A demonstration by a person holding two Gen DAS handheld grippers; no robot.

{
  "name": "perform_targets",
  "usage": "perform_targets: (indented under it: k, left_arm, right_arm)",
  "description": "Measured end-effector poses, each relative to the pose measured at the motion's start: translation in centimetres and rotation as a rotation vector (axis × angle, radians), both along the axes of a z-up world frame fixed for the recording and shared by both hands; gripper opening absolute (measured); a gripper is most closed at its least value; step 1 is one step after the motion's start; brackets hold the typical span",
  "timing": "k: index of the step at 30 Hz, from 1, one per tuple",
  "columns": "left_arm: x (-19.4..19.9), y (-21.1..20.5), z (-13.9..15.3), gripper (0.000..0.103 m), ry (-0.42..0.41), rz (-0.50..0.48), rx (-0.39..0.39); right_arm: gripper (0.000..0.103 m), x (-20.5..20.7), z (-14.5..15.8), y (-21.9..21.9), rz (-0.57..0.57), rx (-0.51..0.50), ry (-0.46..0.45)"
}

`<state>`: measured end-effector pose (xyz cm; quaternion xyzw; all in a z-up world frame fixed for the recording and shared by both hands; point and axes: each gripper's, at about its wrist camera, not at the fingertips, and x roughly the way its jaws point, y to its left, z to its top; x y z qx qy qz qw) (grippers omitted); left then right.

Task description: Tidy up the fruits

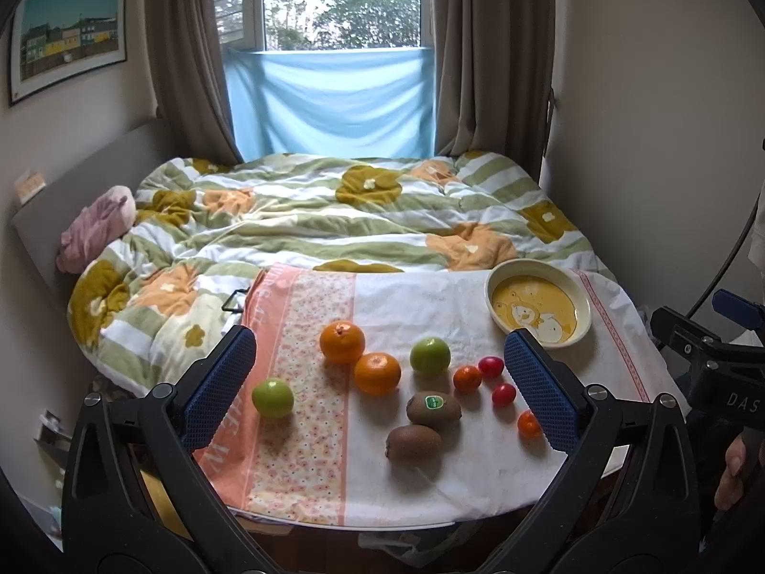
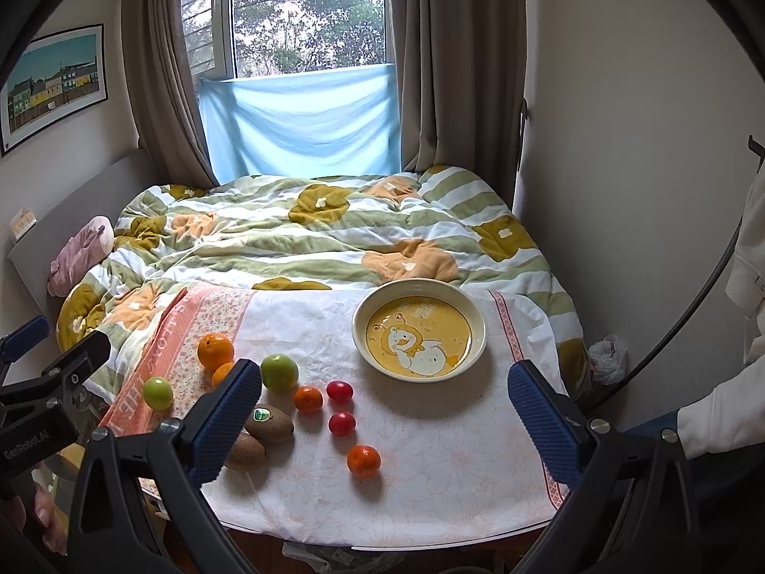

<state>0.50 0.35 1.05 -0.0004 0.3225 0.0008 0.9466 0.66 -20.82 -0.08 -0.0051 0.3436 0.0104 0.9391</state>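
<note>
Cloth-covered table [image 2: 430,469], floral quilt [image 1: 334,210], curtained window [image 1: 334,0]

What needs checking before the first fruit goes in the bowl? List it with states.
1. Bowl holds no fruit, upright: ok.
2. Left gripper open, holding nothing: ok.
3. Right gripper open, holding nothing: ok.
4. Fruit all loose on the cloth, none in the bowl: not ok yet.
5. Nearest small orange stands apart from the tomatoes, free to grasp: ok.
6. The two kiwis touch each other: cannot tell whether one lifts cleanly.
</note>
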Motion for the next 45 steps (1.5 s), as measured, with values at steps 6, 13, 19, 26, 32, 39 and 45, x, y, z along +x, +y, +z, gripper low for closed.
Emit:
perform_targets:
  k: [6,13,19,26,32,39,45]
  left_arm:
    - [0.1,0.7,-2.2,0.103,0.054,-0.062,0.001]
    - [0.6,1.5,-7.5,0.103,0.148,-0.167,0.004]
    - [1.7,1.0,-12.8,0.103,0.229,-0.231,0.002]
    - [2.7,-0.4,-18.1,0.103,0.303,-0.213,-0.033]
    - [3.4,-1.9,-20.9,0.103,0.339,-0.188,-0.033]
    - [4.7,-3.5,-22.4,0.093,0.362,-0.141,0.001]
    - [5.1,-4.6,-23.2,0.091,0.388,-0.112,0.036]
  right_arm:
    - [0.103,0.7,0.9,0.2,-0.015,0.003,0.027]
    - [0.103,0.9,-3.7,0.3,-0.035,0.022,0.086]
    - [0.103,1.5,-8.7,0.6,-0.040,0.028,0.148]
    - [0.103,2.5,-13.6,0.2,-0.025,0.021,0.219]
    - [0.103,3.8,-16.6,-0.3,0.022,0.016,0.277]
    - [0.098,5.0,-18.6,-0.3,0.092,0.004,0.335]
    - [0.086,5.7,-19.7,0.0,0.156,-0.003,0.371]
